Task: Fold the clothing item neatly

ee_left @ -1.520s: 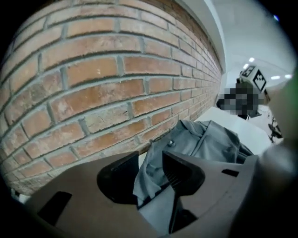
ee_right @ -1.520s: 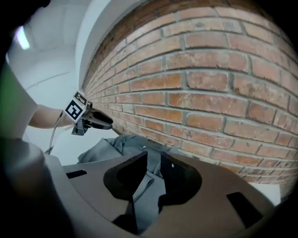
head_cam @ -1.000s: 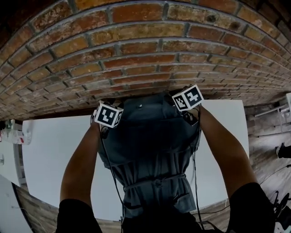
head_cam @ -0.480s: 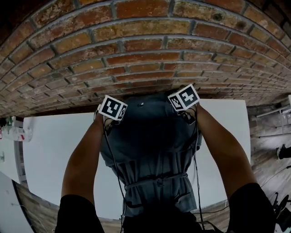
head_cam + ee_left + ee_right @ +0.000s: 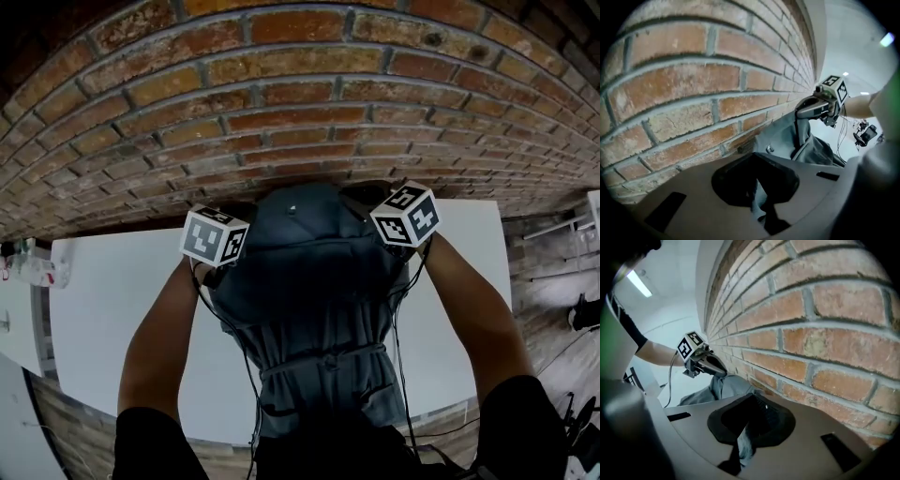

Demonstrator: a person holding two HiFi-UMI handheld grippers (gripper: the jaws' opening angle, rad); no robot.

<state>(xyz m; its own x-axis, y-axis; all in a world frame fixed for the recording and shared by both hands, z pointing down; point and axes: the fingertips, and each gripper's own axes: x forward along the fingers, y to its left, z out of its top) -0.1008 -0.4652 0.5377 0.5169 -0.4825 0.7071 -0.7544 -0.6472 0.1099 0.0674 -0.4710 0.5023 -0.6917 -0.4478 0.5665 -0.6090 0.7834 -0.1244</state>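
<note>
Starting nearest to us, the grey garment (image 5: 314, 319) lies along the white table (image 5: 112, 309). Its lower part runs toward our body, and a knotted tie (image 5: 323, 361) crosses its waist. Farther out, the far end of the cloth no longer lies flat. Compared with a second ago it is raised and stretched between our two tools, in front of the brick wall (image 5: 281, 94).

The left gripper (image 5: 759, 201) has just been closing and is now clenched on a pinch of grey cloth at the garment's far left corner. The right gripper (image 5: 743, 439) has done the same at the far right corner. Both marker cubes sit higher and a little wider apart than before.

We judge that both grasps are secure and the fold is starting. The lifted edge most likely has to travel back toward us, staying level so the layers line up.

Counting, we see one garment, one waist tie, two grippers, two forearms, one table and one wall.
</note>
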